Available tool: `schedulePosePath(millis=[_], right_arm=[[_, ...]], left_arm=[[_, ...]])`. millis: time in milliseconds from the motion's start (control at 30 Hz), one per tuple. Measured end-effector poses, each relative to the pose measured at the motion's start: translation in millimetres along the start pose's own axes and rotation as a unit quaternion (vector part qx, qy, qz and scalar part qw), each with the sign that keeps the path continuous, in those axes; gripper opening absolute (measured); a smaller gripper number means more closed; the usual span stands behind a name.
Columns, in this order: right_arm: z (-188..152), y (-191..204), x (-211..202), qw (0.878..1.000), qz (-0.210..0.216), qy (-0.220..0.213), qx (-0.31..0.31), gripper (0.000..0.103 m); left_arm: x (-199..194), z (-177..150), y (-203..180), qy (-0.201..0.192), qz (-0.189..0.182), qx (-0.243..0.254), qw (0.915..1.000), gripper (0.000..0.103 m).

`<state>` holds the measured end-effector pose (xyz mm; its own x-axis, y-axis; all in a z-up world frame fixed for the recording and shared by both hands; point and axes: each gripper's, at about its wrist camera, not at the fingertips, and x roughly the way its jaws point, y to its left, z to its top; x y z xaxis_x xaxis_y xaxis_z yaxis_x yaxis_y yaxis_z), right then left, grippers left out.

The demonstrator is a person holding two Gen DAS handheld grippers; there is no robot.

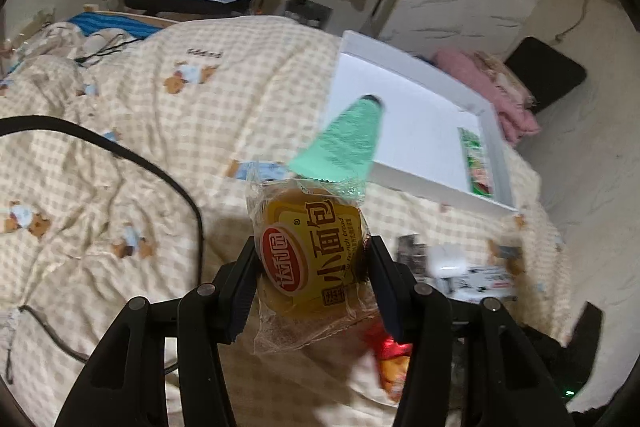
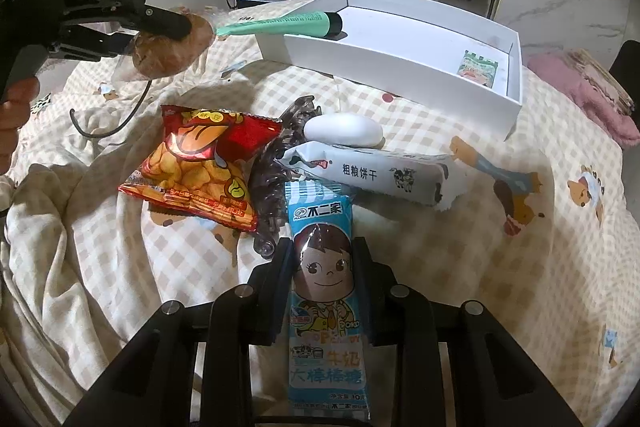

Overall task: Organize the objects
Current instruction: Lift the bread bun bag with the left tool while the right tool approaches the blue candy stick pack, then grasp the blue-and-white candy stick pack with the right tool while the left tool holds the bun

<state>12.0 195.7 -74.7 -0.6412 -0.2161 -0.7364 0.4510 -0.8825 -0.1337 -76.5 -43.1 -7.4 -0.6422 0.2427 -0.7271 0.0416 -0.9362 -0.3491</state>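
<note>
Left wrist: left gripper jaws clamped on the wrapped bread bun, held above the bed, bound for the white box at the bed's far corner; green tube overhangs the box's rim | Right wrist: right gripper jaws closed on the lollipop pack; chip bag, biscuit pack, hair clip crowd the route.
</note>
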Motion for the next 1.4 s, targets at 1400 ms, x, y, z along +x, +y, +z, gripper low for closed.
schedulePosePath(millis=[1400], right_arm=[[6.3,-51.4,-6.8,0.983,0.124,0.047,0.127,0.031]], left_arm=[[48.8,34.3,-28.9,-0.03,0.024,0.082,0.9959,0.056]])
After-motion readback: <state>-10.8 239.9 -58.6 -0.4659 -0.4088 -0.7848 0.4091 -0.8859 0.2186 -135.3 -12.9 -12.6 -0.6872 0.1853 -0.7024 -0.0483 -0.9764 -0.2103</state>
